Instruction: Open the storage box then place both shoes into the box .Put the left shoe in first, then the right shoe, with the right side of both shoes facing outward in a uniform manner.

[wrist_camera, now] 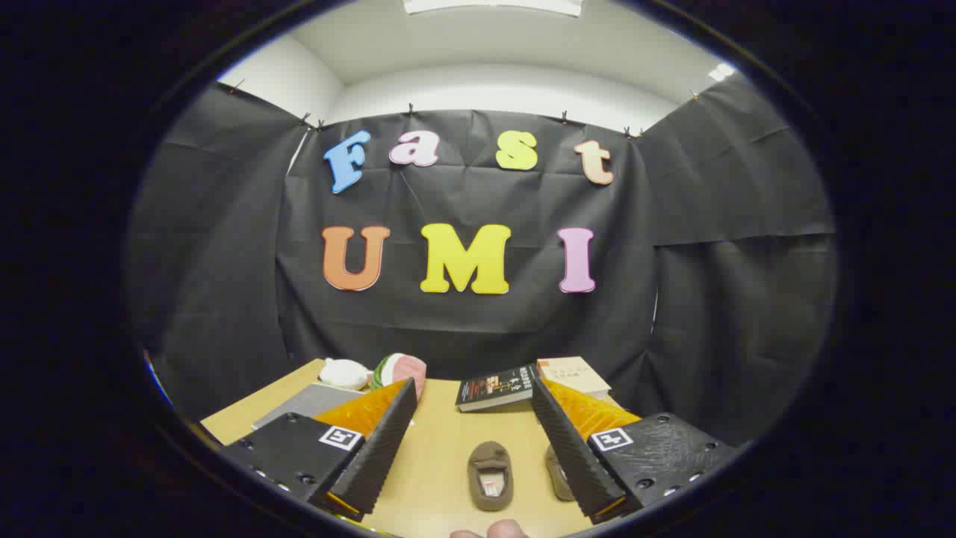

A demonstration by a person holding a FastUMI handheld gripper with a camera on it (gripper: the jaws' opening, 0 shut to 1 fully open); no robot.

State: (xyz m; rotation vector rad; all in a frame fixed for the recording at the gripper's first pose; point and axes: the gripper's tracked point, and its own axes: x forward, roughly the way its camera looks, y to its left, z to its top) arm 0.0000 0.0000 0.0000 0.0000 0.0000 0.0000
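Table [441,448]: light wood, carries everything.

Grey flat box [314,402], likely storage box: beyond left finger, lid looks closed. Opening it is step in hand, by my judgement. Approach lid edge low, catch the lip, lift steadily; avoid shoving box toward plush items behind.

Tongs [472,392]: released, fingers spread wide, grasping nothing.

Brown shoe [490,472]: between fingers, on table, long axis running away from the camera; which end is toe, cannot tell.

Second shoe [559,472]: just beside first, mostly hidden by right finger, roughly parallel.
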